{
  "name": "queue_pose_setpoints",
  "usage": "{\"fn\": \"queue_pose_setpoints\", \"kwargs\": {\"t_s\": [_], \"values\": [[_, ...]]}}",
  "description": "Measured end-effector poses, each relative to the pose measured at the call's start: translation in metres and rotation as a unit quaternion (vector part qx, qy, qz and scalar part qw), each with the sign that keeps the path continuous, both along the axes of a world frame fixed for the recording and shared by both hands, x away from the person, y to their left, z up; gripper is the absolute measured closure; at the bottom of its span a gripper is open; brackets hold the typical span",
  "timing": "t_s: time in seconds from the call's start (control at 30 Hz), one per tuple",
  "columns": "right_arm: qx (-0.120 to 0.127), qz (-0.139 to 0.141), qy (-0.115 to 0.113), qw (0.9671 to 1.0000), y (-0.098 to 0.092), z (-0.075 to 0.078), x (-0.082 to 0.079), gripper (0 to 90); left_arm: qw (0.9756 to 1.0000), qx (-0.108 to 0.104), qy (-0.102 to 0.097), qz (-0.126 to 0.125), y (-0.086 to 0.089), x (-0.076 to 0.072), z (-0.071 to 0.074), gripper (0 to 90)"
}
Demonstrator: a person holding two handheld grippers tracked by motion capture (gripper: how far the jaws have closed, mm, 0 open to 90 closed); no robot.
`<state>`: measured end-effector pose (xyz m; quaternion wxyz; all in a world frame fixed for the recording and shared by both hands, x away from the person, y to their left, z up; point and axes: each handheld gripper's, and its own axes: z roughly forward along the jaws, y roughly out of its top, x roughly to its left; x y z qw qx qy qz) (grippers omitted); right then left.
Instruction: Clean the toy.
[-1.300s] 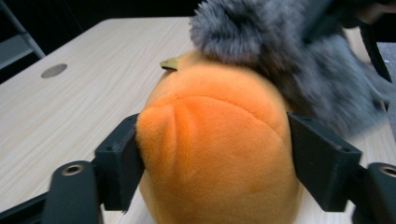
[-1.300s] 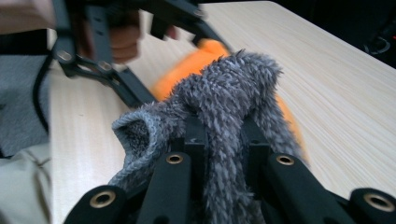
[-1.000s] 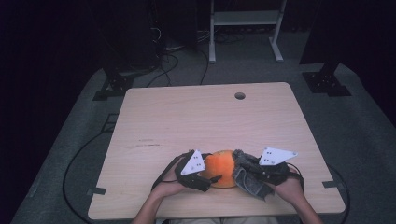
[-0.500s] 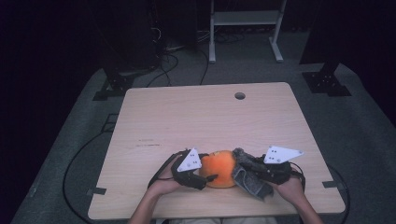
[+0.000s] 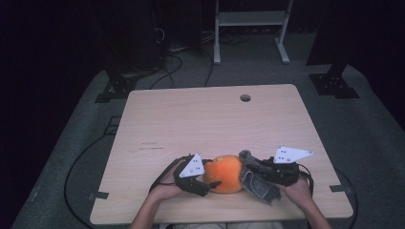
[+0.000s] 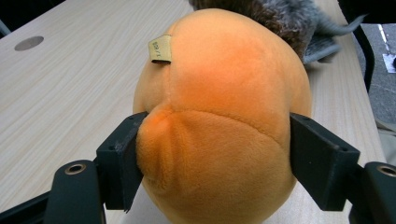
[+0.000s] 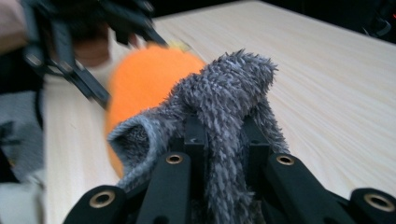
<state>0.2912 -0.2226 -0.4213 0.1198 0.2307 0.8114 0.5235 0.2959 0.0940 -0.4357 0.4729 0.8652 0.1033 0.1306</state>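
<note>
Evidently the left gripper (image 6: 215,154) has just closed on the orange plush ball (image 5: 225,172), near the table's (image 5: 191,119) front edge, to steady it. Meanwhile the right gripper (image 7: 224,140) is pinched tight on the grey fuzzy cover (image 7: 229,93) (touching the ball), probably to work it along the ball.

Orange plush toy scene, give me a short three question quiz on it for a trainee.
1. True or false: the left tool has its jaws pressed into the sides of the orange plush toy.
2. What does the right tool grip? A) a grey fuzzy cloth B) a metal spoon C) nothing
3. In the high view, where on the wooden table does the round hole lie: near the far edge or near the person's edge?

Key
1. True. Both jaws dent the plush, having just closed on it.
2. A, the grey fuzzy cloth, pinched between shut jaws.
3. Near the far edge.
</note>
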Motion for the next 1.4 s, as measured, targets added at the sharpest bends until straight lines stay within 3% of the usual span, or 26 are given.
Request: {"fn": "queue_pose_setpoints", "kwargs": {"t_s": [0.13, 0.2, 0.3, 0.37, 0.47, 0.6, 0.63, 0.73, 0.8, 0.9, 0.97, 1.0, 1.07, 1.13, 1.23, 1.33, 1.4], "values": [[-0.018, 0.003, 0.009, 0.9998, 0.005, -0.009, 0.005, 76.4, 1.0, 0.0, 0.003, -0.001, 0.002, 0.0, -0.001, 25.7], [-0.023, -0.009, 0.025, 0.9994, 0.0, -0.013, 0.01, 76.4, 1.0, -0.002, 0.005, -0.002, 0.002, 0.001, -0.002, 25.7], [-0.04, -0.023, 0.031, 0.9984, -0.007, -0.017, 0.011, 76.3, 1.0, 0.0, 0.004, -0.006, 0.004, 0.001, -0.002, 25.7], [-0.022, -0.022, 0.024, 0.9992, -0.009, -0.011, 0.008, 76.4, 1.0, -0.001, 0.004, -0.006, 0.003, 0.0, -0.003, 25.7], [0.018, 0.003, 0.008, 0.9998, -0.003, 0.001, 0.003, 76.3, 1.0, -0.001, 0.006, -0.006, 0.003, 0.0, -0.003, 25.7], [-0.01, 0.008, 0.018, 0.9998, 0.004, -0.01, 0.006, 76.2, 0.9999, -0.001, 0.005, -0.009, 0.004, 0.0, -0.004, 25.7], [-0.009, 0.004, 0.028, 0.9995, 0.002, -0.013, 0.009, 76.2, 1.0, 0.0, 0.005, -0.008, 0.004, 0.0, -0.004, 25.7], [-0.04, -0.02, 0.045, 0.998, -0.007, -0.019, 0.014, 76.3, 0.9999, -0.001, 0.006, -0.009, 0.005, -0.001, -0.004, 25.7], [-0.024, -0.02, 0.048, 0.9983, -0.012, -0.018, 0.013, 76.2, 0.9999, 0.0, 0.004, -0.011, 0.004, -0.001, -0.004, 25.7], [0.031, 0.0, 0.034, 0.999, -0.008, -0.006, 0.01, 76.2, 0.9999, -0.001, 0.006, -0.01, 0.004, -0.001, -0.004, 25.6], [0.021, 0.017, 0.035, 0.999, 0.001, -0.004, 0.01, 76.2, 0.9999, -0.007, 0.014, -0.001, 0.003, 0.0, -0.002, 21.5], [0.007, 0.02, 0.035, 0.9992, 0.005, -0.007, 0.01, 76.2, 0.9995, -0.007, 0.028, 0.01, 0.002, 0.002, 0.001, 15.5], [0.006, 0.018, 0.035, 0.9992, 0.006, -0.009, 0.008, 76.2, 0.9968, 0.003, 0.071, 0.037, -0.003, 0.008, 0.001, 3.7], [0.003, 0.018, 0.033, 0.9993, 0.003, -0.008, 0.007, 76.2, 0.996, -0.002, 0.087, 0.022, -0.007, 0.009, -0.002, 8.7], [-0.007, 0.009, 0.027, 0.9996, 0.0, -0.009, 0.005, 76.2, 0.9989, -0.015, 0.035, 0.026, -0.012, 0.002, 0.003, 25.4], [0.005, -0.01, 0.006, 0.9999, -0.007, -0.002, 0.003, 76.4, 0.9979, -0.017, -0.053, 0.032, -0.02, -0.005, 0.005, 30.5], [0.017, -0.013, 0.0, 0.9998, -0.007, 0.002, 0.003, 76.3, 0.9987, -0.007, -0.041, 0.03, -0.023, -0.003, 0.001, 25.5]]}}
